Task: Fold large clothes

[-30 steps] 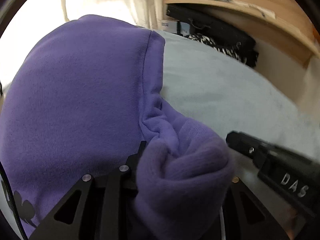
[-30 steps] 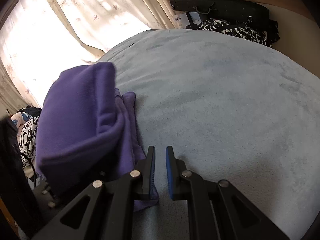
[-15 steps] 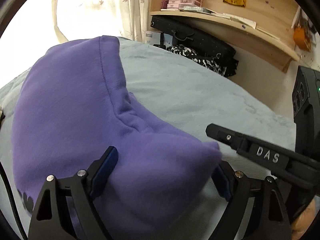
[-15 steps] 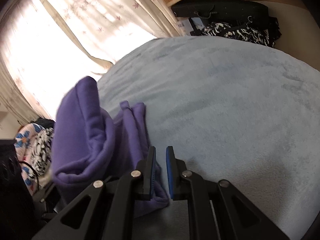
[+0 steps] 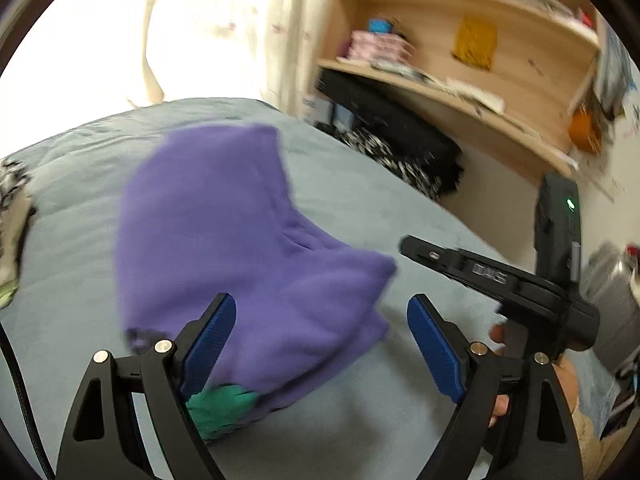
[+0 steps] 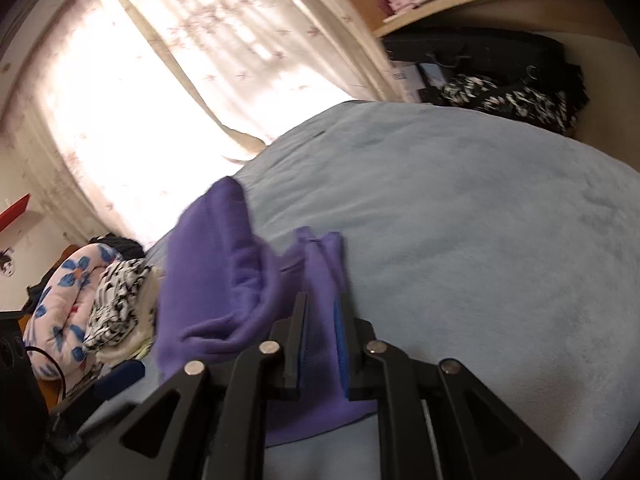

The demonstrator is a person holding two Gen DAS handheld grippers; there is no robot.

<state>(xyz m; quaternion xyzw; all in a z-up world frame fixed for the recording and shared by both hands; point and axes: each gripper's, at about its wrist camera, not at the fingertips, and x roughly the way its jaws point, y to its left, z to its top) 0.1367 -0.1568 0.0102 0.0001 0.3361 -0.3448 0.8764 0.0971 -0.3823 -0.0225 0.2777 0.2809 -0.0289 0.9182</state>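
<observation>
A: Starting at the jaws, what are they doing?

B: The left gripper (image 5: 320, 344) is standing with its jaws spread wide and released, the blue pads (image 5: 210, 338) framing the purple fleece garment (image 5: 240, 240) without pinching it. The right gripper (image 6: 320, 340) is nearly closed, and a flat purple layer is sitting between its jaws, so I am reading it as clenched on an edge of the garment.

A: And where is the garment lying?

B: It is resting bunched and partly folded on the pale blue-grey bed cover (image 6: 480, 260), near the person's side of the bed. In the left wrist view a small green patch (image 5: 220, 404) is showing at its near edge, just beside the left pad; what it is I cannot tell.

A: How is it going to handle?

B: I am judging it as soft, thick and limp: light enough to lift, but it is sagging and bulging instead of holding a crease. It is looking grippy rather than slippery, and nothing about it is fragile. Taking hold at hems, seams or corners, through all the layers, should be keeping the fold square; pinching only the top layer risks pulling the bundle apart.

A: Any writing?

B: Raised letters on the right gripper's black body (image 5: 492, 278) in the left wrist view are blurred; they may be reading "DAS". Labels on the wooden shelf (image 5: 460, 92) are too smeared to read.
</observation>
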